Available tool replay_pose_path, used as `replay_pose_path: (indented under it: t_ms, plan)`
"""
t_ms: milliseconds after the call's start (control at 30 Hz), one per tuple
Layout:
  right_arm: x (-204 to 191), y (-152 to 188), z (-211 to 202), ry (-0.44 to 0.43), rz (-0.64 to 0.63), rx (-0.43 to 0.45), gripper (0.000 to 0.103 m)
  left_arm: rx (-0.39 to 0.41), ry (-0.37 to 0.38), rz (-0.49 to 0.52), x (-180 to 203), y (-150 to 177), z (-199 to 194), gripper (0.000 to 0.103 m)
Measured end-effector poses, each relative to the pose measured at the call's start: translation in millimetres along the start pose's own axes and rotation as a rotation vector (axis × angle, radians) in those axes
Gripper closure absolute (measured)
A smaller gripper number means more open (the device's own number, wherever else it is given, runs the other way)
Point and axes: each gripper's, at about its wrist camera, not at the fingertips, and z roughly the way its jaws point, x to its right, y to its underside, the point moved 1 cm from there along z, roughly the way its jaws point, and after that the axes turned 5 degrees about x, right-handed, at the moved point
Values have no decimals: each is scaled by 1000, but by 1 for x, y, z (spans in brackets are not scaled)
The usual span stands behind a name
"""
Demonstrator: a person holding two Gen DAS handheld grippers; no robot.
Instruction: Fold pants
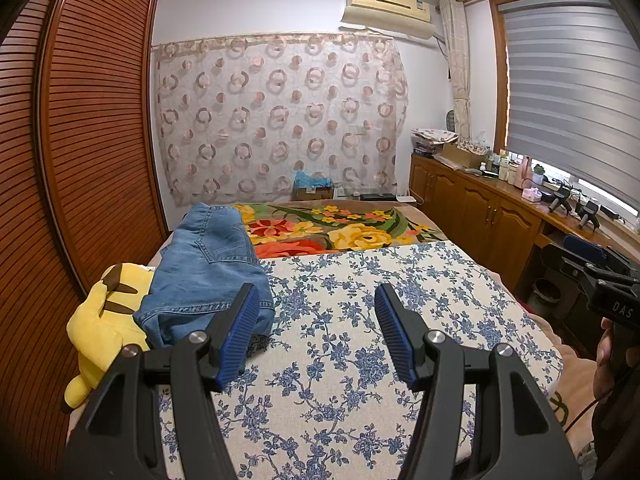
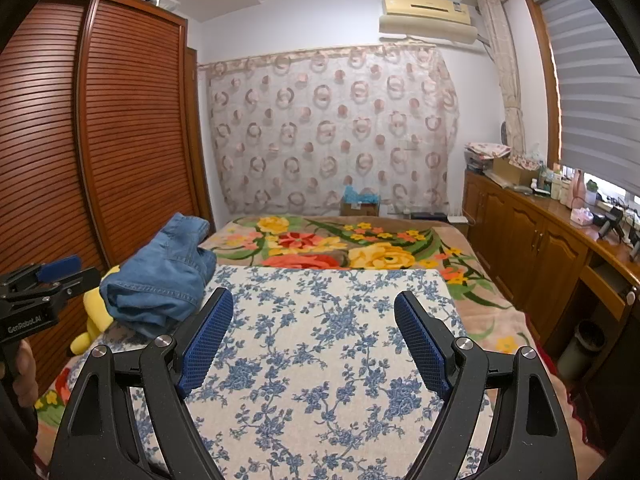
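Both grippers — left gripper point(image 1: 316, 308), right gripper point(image 2: 314, 314) — spread, clear of the jeans point(image 1: 208, 264).

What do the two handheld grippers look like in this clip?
Both the left gripper and right gripper have black angular frames with silver pivot bolts, and fingers faced with ribbed blue pads. Seen from the right wrist view, the left one's body reads "GenRobot.AI" in white.

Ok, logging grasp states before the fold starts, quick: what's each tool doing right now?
Left tool: open, holding nothing, above the blue-flowered cloth, beside the jeans.
Right tool: open, holding nothing, above the same cloth.
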Motion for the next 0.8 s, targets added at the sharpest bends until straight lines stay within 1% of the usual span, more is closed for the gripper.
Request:
replay_pose_path:
  t_ms: [800]
  plan:
    - [2,-1,-1,3,1,3,18,1,0,-1,-1,1,0,43]
